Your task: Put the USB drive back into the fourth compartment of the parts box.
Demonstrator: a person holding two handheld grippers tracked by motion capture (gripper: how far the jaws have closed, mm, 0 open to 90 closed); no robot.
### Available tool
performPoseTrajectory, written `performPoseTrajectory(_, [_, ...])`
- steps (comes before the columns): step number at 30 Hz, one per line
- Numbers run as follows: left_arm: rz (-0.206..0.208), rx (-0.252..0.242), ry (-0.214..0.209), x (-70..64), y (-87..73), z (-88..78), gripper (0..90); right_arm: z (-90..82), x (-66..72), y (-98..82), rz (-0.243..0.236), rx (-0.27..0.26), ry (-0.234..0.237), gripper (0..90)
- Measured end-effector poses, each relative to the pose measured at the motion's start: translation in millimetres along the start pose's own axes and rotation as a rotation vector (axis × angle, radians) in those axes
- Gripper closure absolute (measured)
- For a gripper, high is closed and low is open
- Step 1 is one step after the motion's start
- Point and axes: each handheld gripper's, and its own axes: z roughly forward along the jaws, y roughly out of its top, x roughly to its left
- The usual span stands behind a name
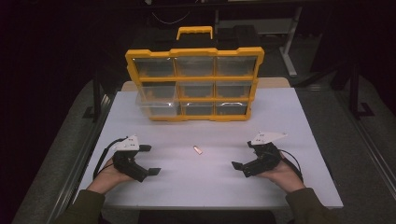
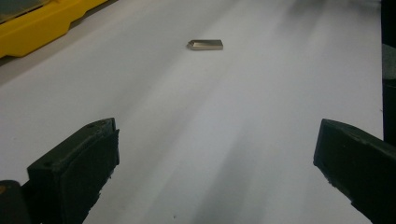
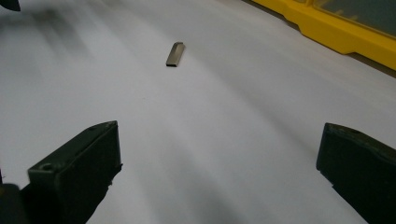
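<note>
While both claws rest low on the white bench (image 1: 289, 112) with jaws spread wide and nothing between them, the small metal USB stick (image 1: 198, 150) lies flat midway between the two, well apart from each. The left claw (image 1: 148, 159) and the right claw (image 1: 243, 158) both point inward at it; in the left claw's view the stick (image 2: 206, 45) lies crosswise ahead, in the right claw's view (image 3: 175, 54) nearly lengthwise. The likely step is a pick-up: the thin piece calls for a low approach, jaws straddling its narrow sides and closing squarely so it doesn't skid. Beyond it stands a yellow organiser case (image 1: 194, 84), leaning back, with one clear drawer (image 1: 156, 105) at its lower left pulled out. The room around is dark.
</note>
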Motion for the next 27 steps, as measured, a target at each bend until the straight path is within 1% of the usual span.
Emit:
performPoseTrajectory(13, [0.005, -0.001, -0.003, -1.0, 0.2, -0.4, 0.0, 3.3, 0.5, 7.5, -0.008, -0.002, -0.003, 0.0])
performPoseTrajectory(25, [0.009, 0.002, -0.007, -1.0, 0.1, -0.3, 0.0, 7.6, 1.5, 14.0, -0.012, 0.014, -0.002, 0.0])
performPoseTrajectory(27, [0.003, 0.003, -0.011, -0.7, 0.1, -0.2, 0.0, 8.3, 1.8, 15.2, -0.014, 0.018, -0.002, 0.0])
